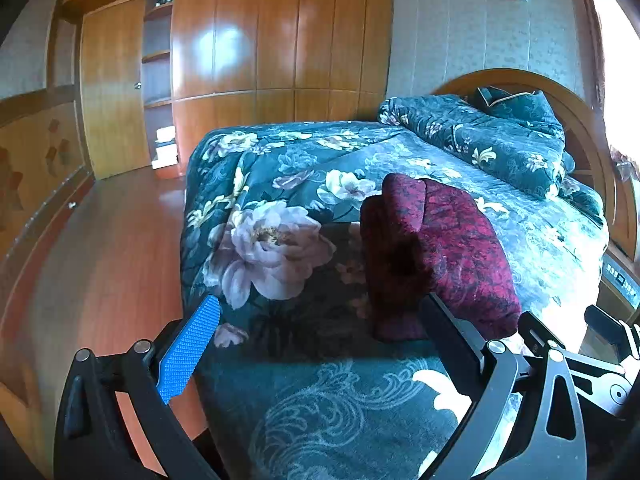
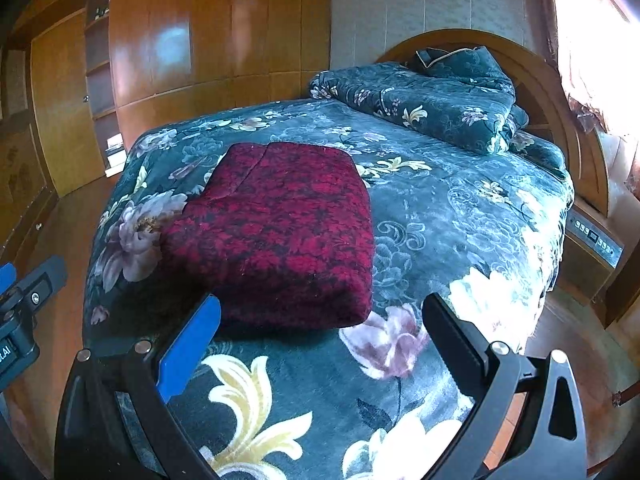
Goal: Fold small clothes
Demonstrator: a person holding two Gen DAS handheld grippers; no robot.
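A dark red patterned garment (image 2: 276, 232) lies folded into a thick rectangle on the bed's green floral blanket (image 2: 460, 216). It also shows in the left wrist view (image 1: 436, 256), with a shadowed fold at its left side. My left gripper (image 1: 320, 312) is open and empty, low over the bed's front, just short of the garment. My right gripper (image 2: 320, 312) is open and empty, its jaws wide apart just in front of the garment's near edge. Part of the right gripper shows at the right of the left wrist view (image 1: 600, 344).
A folded green floral quilt (image 2: 432, 104) lies at the wooden headboard (image 2: 552, 92). A wooden wardrobe (image 1: 280, 40) and shelves (image 1: 158, 76) stand beyond the bed. Wooden floor (image 1: 108, 248) lies on the left. A bedside cabinet (image 2: 592, 248) stands on the right by the bright window.
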